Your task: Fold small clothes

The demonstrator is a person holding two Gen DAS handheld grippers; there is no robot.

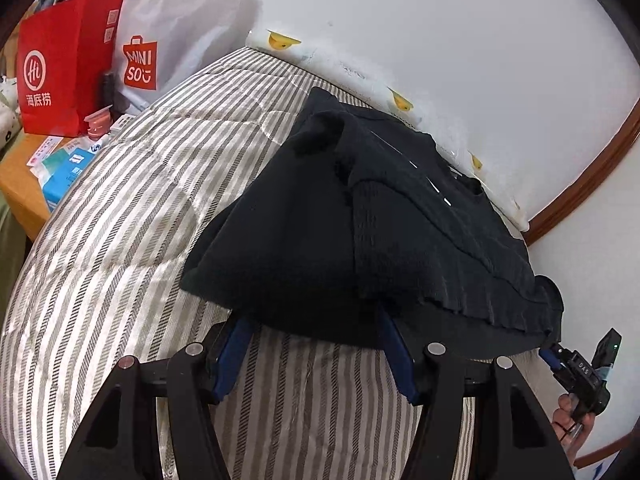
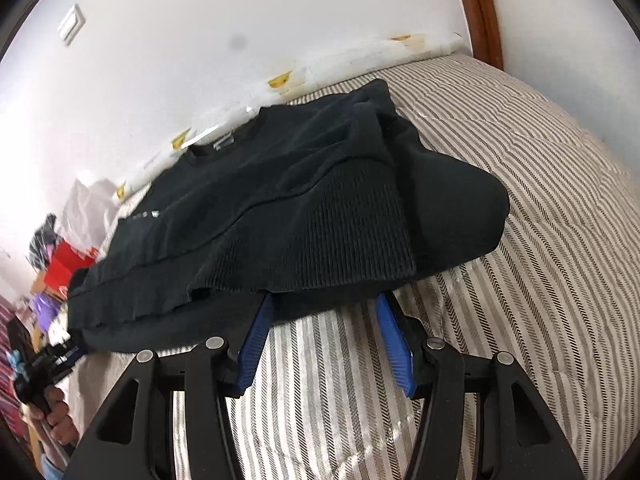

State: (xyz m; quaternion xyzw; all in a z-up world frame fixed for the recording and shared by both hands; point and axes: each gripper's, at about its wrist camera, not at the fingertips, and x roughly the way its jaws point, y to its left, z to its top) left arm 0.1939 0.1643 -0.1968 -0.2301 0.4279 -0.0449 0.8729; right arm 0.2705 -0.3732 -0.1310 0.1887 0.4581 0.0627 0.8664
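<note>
While lying on striped quilt (image 1: 120,240), black sweater (image 1: 360,220) sitting near white wall (image 1: 440,40), collar toward wall, sleeves folded in over body. Left gripper (image 1: 316,320) reaching under near hem, blue fingers (image 1: 236,344) spread wide, tips hidden beneath fabric. Right gripper (image 2: 324,304) doing likewise, jaws parted, tips hidden. Red bag (image 1: 60,68) standing on side table (image 1: 20,184).

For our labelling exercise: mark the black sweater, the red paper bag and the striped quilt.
black sweater (image 1: 400,240): left wrist view, ribbed sleeve.
red paper bag (image 1: 64,64): left wrist view, front face.
striped quilt (image 2: 540,280): right wrist view, bare part.
</note>
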